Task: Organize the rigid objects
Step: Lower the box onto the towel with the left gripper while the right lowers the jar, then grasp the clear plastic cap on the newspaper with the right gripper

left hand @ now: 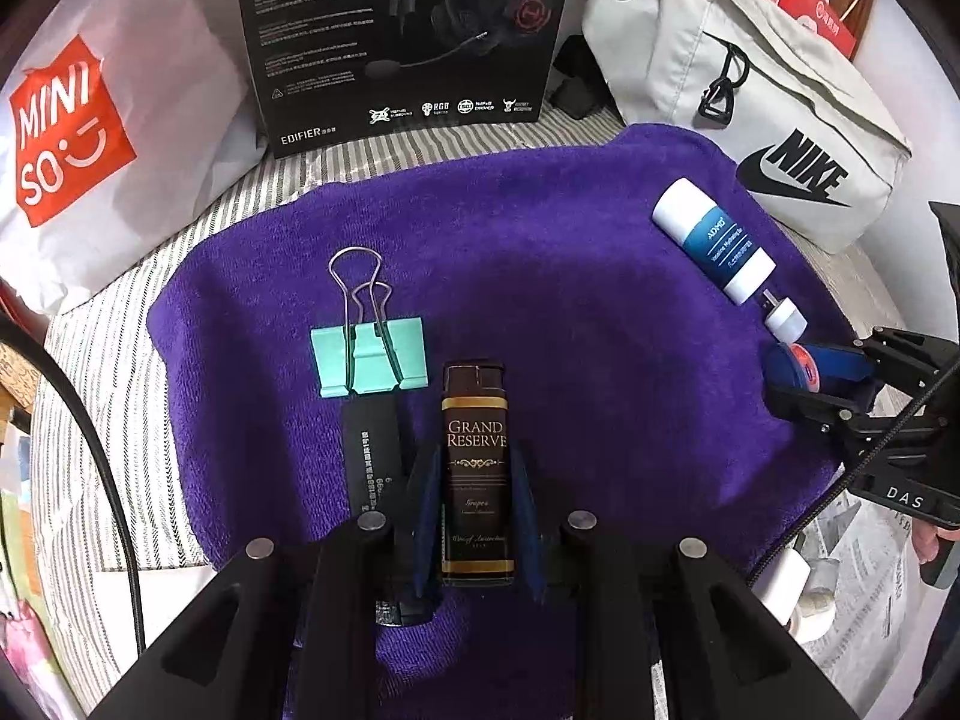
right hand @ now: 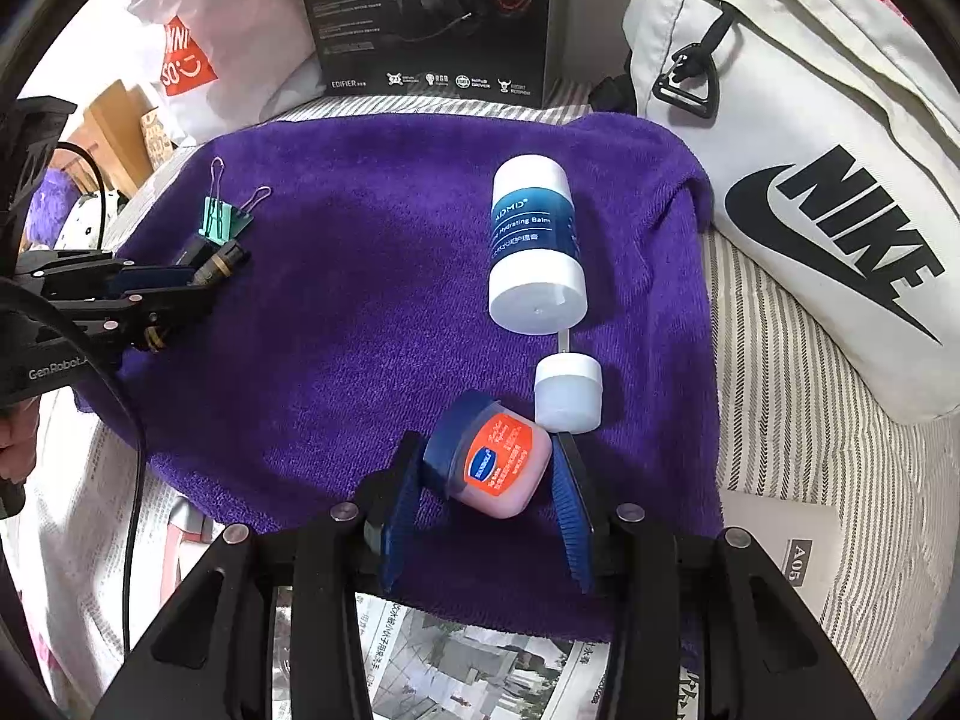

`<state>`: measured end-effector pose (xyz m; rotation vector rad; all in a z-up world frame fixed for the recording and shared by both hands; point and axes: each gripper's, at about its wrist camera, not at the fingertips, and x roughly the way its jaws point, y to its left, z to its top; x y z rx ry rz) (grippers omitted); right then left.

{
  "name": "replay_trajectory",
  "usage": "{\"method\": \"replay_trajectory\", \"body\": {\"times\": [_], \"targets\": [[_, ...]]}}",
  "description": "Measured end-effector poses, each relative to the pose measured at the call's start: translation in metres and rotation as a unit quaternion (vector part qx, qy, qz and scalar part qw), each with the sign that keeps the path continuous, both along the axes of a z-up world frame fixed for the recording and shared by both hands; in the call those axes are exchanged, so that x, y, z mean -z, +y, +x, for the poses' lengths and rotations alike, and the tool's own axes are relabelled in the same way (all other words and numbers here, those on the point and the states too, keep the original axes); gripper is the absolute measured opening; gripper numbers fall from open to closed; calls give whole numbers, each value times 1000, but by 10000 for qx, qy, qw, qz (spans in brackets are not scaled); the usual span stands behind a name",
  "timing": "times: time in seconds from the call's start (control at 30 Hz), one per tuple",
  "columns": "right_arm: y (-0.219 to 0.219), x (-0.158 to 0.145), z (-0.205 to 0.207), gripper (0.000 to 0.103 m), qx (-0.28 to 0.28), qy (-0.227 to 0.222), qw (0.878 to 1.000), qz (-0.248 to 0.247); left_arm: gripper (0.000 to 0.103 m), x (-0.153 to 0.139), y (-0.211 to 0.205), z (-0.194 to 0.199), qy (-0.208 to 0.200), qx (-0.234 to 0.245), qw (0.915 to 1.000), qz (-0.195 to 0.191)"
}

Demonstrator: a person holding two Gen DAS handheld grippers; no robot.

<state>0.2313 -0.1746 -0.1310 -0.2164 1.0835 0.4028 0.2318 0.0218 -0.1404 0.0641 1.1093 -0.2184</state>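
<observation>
Two claws work over a purple towel spread on striped bedding. Left claw is clamped on a small dark brown bottle with gold bands and the words "Grand Reserve" on its label; its blue pads press both long sides, and the bottle points toward 12 o'clock in the left wrist view. Just beside it at 11 o'clock lies a mint-green binder clip with its wire handles folded up toward 12 o'clock. A flat black bar with white print lies at the bottle's 9 o'clock, touching the clip's lower edge.

Right claw grips a little pink jar with a blue lid and an orange label, tilted on its side, lid toward 10 o'clock, between the blue pads. At the jar's 1 o'clock stands a small white cap, nearly touching it, and beyond that a white tube with a blue band reading "Hydrating Balm" lies on the towel.

Behind the towel, at 12 o'clock, stands a black headset box, with a white shopping bag at 10 o'clock and a grey sports bag at 2 o'clock.
</observation>
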Motion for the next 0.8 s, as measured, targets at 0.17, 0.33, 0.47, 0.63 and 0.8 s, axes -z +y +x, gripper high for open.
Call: {"method": "replay_trajectory", "body": {"times": [0.17, 0.33, 0.47, 0.63, 0.8], "targets": [[0, 0, 0, 45, -48, 11, 10000, 67, 24, 0, -5, -2, -66, 32, 9998, 197], [-9, -1, -1, 58, -80, 92, 9994, 320, 44, -1, -12, -10, 15, 147, 9995, 270], [-15, -8, -7, 59, 21, 122, 9995, 301, 46, -3, -17, -20, 105, 174, 9989, 419], [-22, -23, -24, 59, 158, 36, 9994, 311, 46, -20, -15, -38, -17, 63, 9993, 369], [-31, -44, -62, 63, 95, -135, 9988, 469, 50, -42, -10, -66, -246, -51, 9991, 336]]}}
